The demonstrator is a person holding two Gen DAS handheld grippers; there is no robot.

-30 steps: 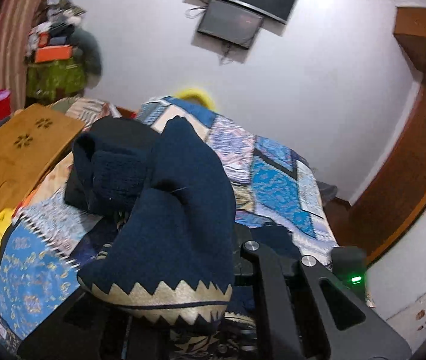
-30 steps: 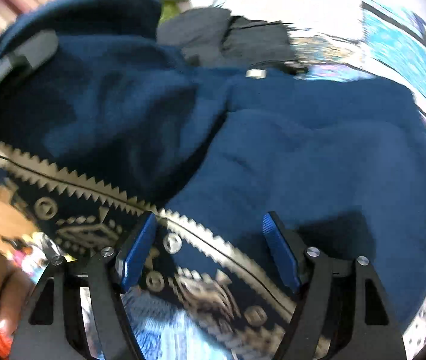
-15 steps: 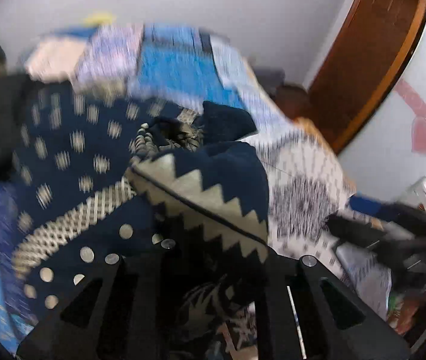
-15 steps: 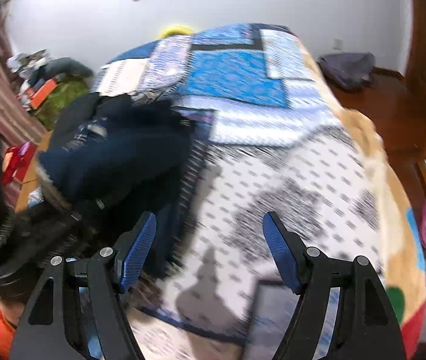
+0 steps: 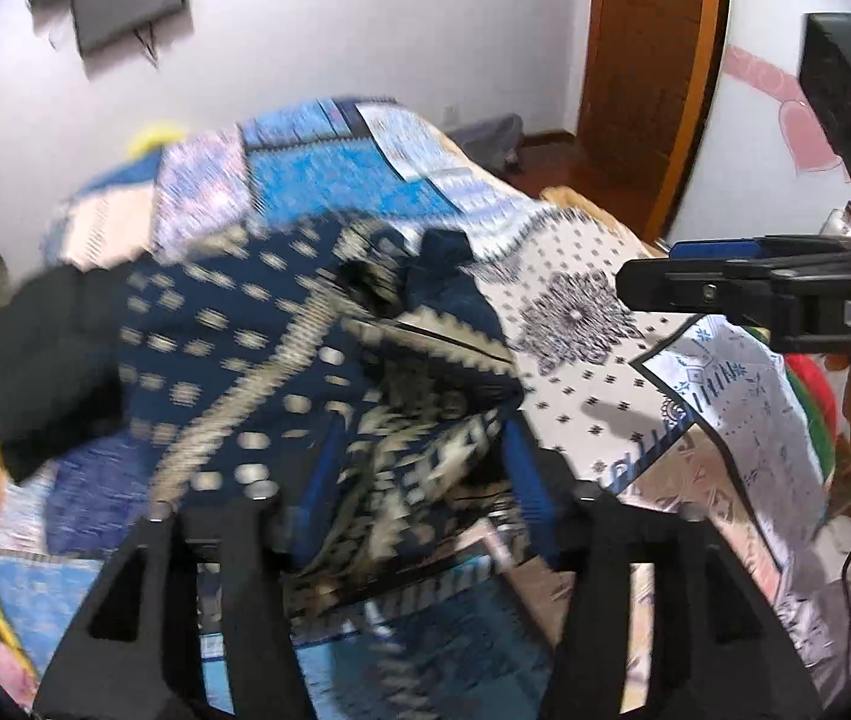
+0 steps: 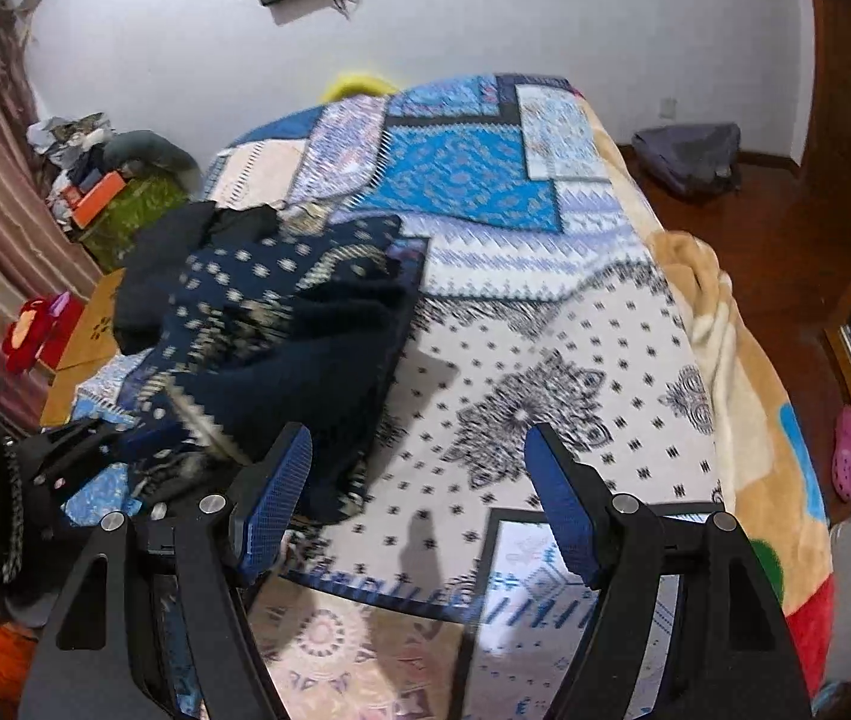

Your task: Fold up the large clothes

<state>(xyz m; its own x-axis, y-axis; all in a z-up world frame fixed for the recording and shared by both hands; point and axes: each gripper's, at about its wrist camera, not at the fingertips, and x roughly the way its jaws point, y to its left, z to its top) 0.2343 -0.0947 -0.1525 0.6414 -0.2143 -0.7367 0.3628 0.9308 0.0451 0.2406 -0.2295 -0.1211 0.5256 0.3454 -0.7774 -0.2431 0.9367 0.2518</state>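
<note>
The bed [image 6: 545, 300], under its patchwork quilt, fills the room, and the navy patterned garment [image 6: 281, 324] lies bunched along its left side, near the edge. Folding looks barely begun: no flat panel, no crisp edge, everything left to spread and fold. Its long axis seems to run away toward the wall (motion blur hides the detail). The left claw [image 5: 419, 480] stands wide with cloth between its fingers, unclamped as far as I can tell. The right claw [image 6: 419, 504] gapes empty.

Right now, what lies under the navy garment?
The navy garment lies on the patchwork bedspread, partly over a black garment. Anything else beneath it is covered.
</note>
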